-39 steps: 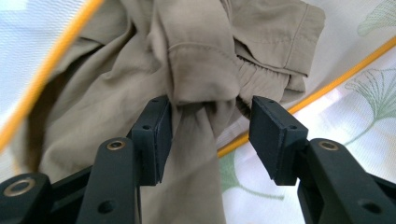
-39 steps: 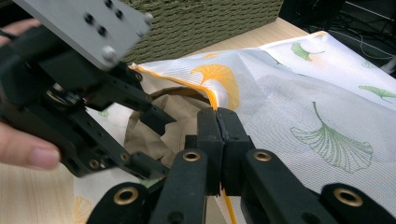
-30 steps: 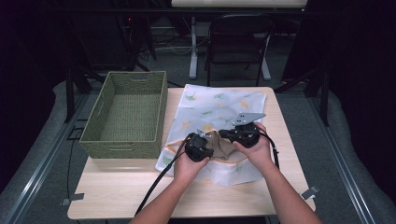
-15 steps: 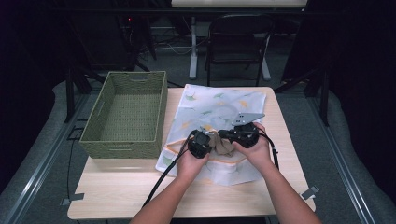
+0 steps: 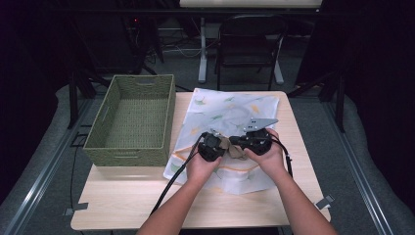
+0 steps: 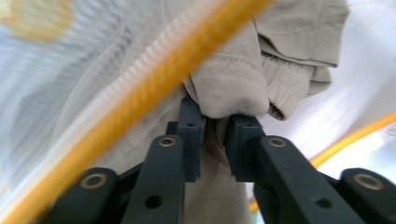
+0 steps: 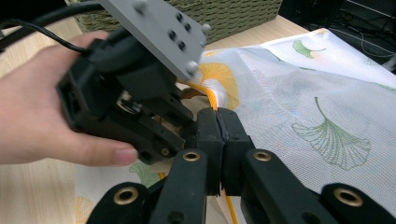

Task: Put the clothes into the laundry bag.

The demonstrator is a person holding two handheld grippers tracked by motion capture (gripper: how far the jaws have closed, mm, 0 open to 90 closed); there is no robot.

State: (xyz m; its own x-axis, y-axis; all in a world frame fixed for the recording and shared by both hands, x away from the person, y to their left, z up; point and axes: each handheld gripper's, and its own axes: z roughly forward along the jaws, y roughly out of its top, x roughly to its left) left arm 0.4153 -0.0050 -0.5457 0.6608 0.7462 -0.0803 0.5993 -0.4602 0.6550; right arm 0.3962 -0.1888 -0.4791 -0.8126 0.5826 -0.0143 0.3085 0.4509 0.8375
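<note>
beige garment (image 6: 229, 84) sits at mesh bag (image 5: 230, 110) mouth on counter (image 5: 122, 196); left hand-held gripper (image 6: 212, 126) pinches it, right hand-held gripper (image 7: 218, 128) clamps bag edge. we'd push garment inside while holding edge taut.

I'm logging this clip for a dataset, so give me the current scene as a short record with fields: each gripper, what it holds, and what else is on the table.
left gripper: shut on beige garment, pinching a fold
right gripper: jaws pressed together at the yellow-trimmed edge of the mesh laundry bag; what it holds cannot be told
mesh laundry bag: white, ginkgo-leaf print, lying flat on the table
beige garment: bunched between the two grippers at the bag's near part
basket: green woven, left of the bag, nothing in it
</note>
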